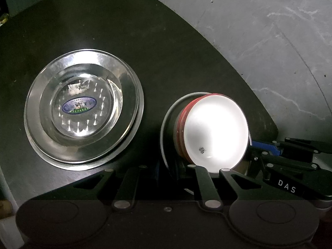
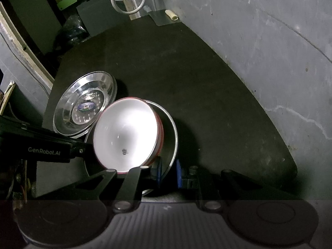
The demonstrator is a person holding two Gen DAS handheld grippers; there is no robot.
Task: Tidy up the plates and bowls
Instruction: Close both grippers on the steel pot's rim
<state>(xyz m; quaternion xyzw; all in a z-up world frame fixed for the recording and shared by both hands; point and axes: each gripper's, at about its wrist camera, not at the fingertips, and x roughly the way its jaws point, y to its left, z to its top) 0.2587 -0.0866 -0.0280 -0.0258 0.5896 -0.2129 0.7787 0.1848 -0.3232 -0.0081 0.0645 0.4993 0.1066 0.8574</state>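
Both grippers clamped: left gripper [image 1: 166,167] pinching steel plate [image 2: 173,132] rim, right gripper [image 2: 168,174] too; red bowl [image 2: 124,134] tilted on it.

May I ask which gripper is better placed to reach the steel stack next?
Left, probably: the steel stack lies beside the left gripper, while the red-and-white bowls stand between it and the right gripper, shut on the plate under them.
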